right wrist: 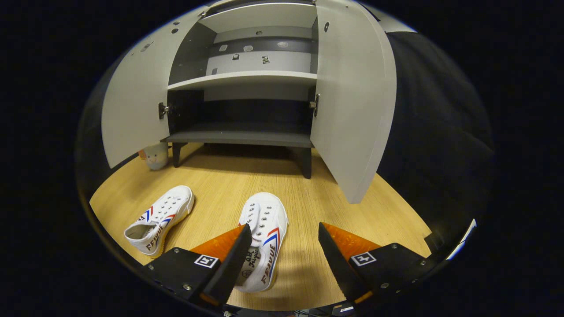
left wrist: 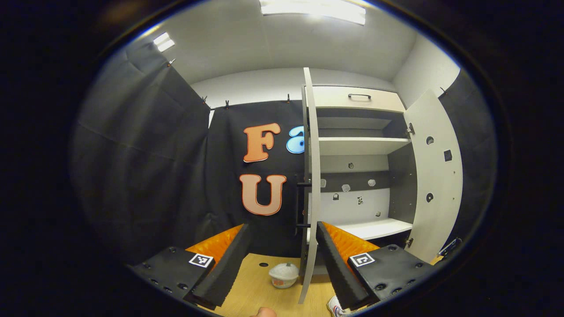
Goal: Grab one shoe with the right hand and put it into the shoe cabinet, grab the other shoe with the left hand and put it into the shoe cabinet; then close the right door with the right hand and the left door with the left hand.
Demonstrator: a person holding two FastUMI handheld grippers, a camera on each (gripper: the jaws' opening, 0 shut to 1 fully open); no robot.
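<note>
Two white shoes with red and blue stripes lie on the wooden floor before the shoe cabinet (right wrist: 246,138), whose two doors stand wide. The right shoe (right wrist: 263,240) lies just ahead of my right gripper (right wrist: 284,235), which is open, its left finger over the shoe's heel part without gripping. The other shoe (right wrist: 161,218) lies further left. In the left gripper view my left gripper (left wrist: 282,237) is open and held high, facing the edge of the cabinet's left door (left wrist: 312,185), with the white shelves (left wrist: 361,145) beyond. A shoe toe (left wrist: 335,307) peeks at the bottom.
A small white round pot (right wrist: 155,155) stands on the floor by the cabinet's left leg, and the same pot (left wrist: 283,275) sits below the left door. The right door (right wrist: 352,101) juts out toward me. Black cloth walls surround the booth.
</note>
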